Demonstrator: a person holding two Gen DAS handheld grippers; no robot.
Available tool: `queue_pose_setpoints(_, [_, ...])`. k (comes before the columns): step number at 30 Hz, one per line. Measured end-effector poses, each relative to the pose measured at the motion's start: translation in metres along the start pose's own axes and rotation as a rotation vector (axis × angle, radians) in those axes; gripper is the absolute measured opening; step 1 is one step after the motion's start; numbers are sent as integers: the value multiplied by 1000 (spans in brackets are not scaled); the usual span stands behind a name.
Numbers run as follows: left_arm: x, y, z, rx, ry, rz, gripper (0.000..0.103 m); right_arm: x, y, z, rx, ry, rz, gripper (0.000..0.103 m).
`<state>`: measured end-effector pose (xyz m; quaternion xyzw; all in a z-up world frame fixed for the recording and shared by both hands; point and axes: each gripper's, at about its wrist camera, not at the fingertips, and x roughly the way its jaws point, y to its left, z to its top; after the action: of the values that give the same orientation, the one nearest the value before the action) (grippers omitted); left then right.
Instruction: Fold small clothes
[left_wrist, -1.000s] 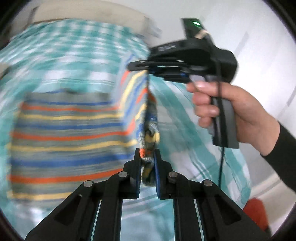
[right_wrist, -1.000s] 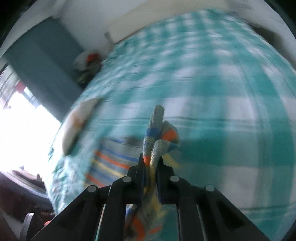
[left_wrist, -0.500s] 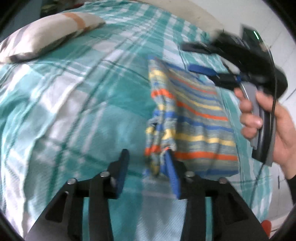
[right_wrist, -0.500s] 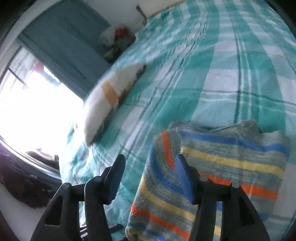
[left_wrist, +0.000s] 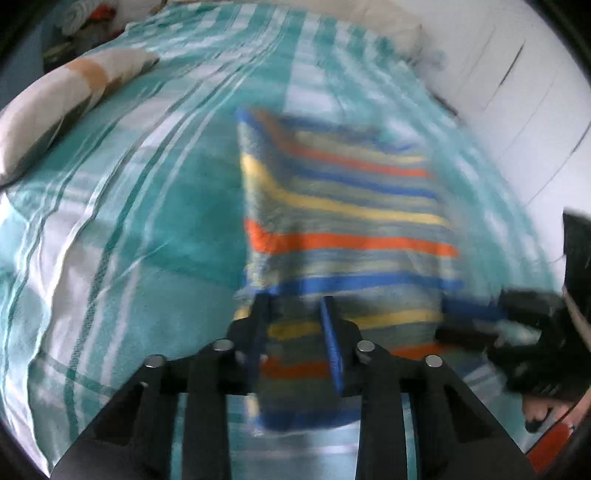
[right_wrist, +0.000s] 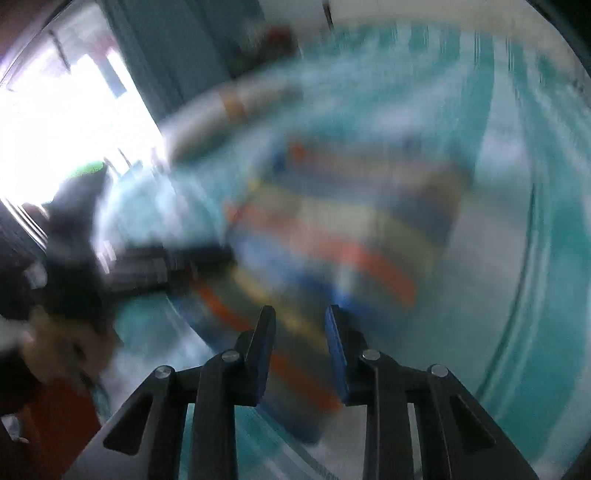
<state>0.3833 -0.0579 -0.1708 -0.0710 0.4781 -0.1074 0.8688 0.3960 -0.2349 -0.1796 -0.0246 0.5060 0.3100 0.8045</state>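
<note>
A folded striped garment (left_wrist: 343, 221), with blue, orange, yellow and grey bands, lies flat on the teal checked bed cover (left_wrist: 129, 221). My left gripper (left_wrist: 295, 321) hovers over the garment's near edge. Its jaws are closing with a gap still between them, and the cloth lies beneath, not pinched. In the blurred right wrist view the same garment (right_wrist: 351, 229) lies ahead of my right gripper (right_wrist: 301, 332). Its jaws are also closing, still apart, with no cloth between them. The right gripper (left_wrist: 491, 317) reaches the garment's right edge, the left gripper (right_wrist: 166, 262) its left edge.
A white, grey and orange pillow (left_wrist: 66, 92) lies at the bed's far left. A white wall (left_wrist: 517, 74) runs along the right side. A bright window (right_wrist: 55, 129) and a blue curtain stand beyond the pillow (right_wrist: 229, 107). Something red (left_wrist: 546, 450) sits low beside the bed.
Both grippers held the garment's bunched corners up a second ago. They then let go and opened wide, leaving it folded on the bed. Now both have sunk towards its near edge with narrower jaws.
</note>
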Motion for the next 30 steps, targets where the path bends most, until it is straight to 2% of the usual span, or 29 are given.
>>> queue_pose_setpoints(2, [-14, 4, 6, 0, -3, 0, 30, -15, -1, 3, 4, -52, 24, 25])
queue_pose_setpoints(3, [-25, 8, 11, -7, -25, -27, 36, -24, -2, 9, 10, -77, 39, 25])
queue_pose_setpoints(4, [-39, 10, 16, -17, -61, -51, 47, -37, -6, 18, 19, -122, 44, 25])
queue_pose_setpoints(6, [-50, 10, 34, -17, -112, -84, 59, -50, -16, 43, 28, -182, 35, 25])
queue_pose_setpoints(7, [-50, 9, 39, -8, -116, -98, 60, -52, -26, 59, 49, -204, 27, 25])
queue_pose_setpoints(9, [-33, 1, 58, 24, -100, -92, 64, -40, -45, 84, 107, -200, 16, 25])
queue_pose_setpoints(11, [-3, -4, 66, 51, -38, -30, 68, -4, -70, 100, 193, -114, -12, 25])
queue_pose_setpoints(12, [21, 0, 68, 41, 25, 28, 68, 21, -84, 101, 238, -40, -26, 25])
queue_pose_setpoints(14, [39, 8, 63, 5, 83, 42, 69, 28, -87, 98, 255, -59, -38, 25])
queue_pose_setpoints(16, [22, 9, 62, -2, 42, 30, 70, 12, -78, 98, 258, -99, -47, 26])
queue_pose_setpoints(17, [13, 8, 59, 3, 24, 27, 71, -2, -71, 94, 252, -134, -34, 26])
queue_pose_setpoints(19, [-20, 6, 43, 17, -26, 16, 83, -31, -50, 75, 198, -191, -40, 30])
queue_pose_setpoints(21, [-37, 5, 23, 20, -46, 25, 90, -47, -30, 51, 144, -201, -58, 31])
queue_pose_setpoints(23, [-39, 5, 7, 16, -40, 49, 91, -49, -9, 21, 109, -191, -63, 33])
queue_pose_setpoints(25, [-29, 10, -9, -13, -2, 94, 91, -30, 3, -9, 90, -130, -92, 40])
queue_pose_setpoints(26, [-25, 12, -15, -33, 25, 107, 91, -22, 4, -24, 95, -96, -115, 40])
queue_pose_setpoints(28, [-30, 16, -32, -60, 45, 135, 88, -26, 10, -43, 113, -113, -178, 40])
queue_pose_setpoints(29, [-35, 15, -35, -57, 34, 138, 88, -34, 13, -50, 134, -126, -194, 47])
queue_pose_setpoints(30, [-47, 11, -41, -45, 11, 153, 90, -42, 15, -54, 161, -137, -191, 59])
